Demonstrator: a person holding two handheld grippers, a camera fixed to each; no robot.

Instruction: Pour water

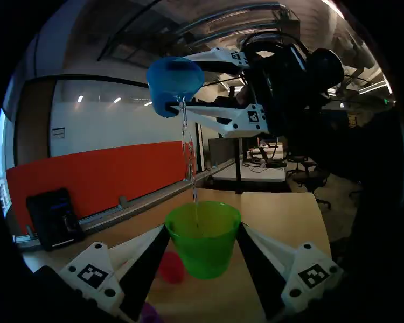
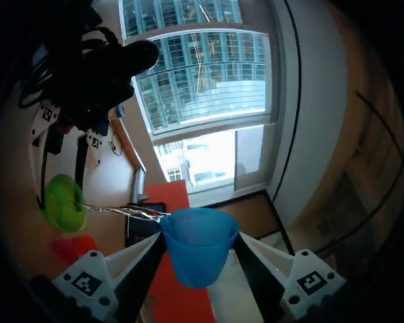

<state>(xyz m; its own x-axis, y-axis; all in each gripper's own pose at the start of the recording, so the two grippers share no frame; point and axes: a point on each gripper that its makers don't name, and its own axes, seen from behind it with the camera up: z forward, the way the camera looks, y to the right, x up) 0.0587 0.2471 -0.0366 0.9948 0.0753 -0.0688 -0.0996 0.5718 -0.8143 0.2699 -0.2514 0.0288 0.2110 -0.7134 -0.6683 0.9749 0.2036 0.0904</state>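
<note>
I see an open-plan office: rows of desks (image 1: 258, 171), swivel chairs (image 1: 310, 180), strip lights (image 1: 375, 86) on an exposed ceiling (image 1: 164, 27), an orange-banded wall (image 1: 94, 177), and tall windows (image 2: 202, 81) facing other buildings.

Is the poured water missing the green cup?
No, the water stream from the tilted blue cup falls inside the green cup.

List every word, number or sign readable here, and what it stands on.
No text is legible.
White notice on the pale wall: too small to read.
Square markers on the left tongs: black-and-white patterns, no letters.
Blue cup and green cup: no print visible.
</note>
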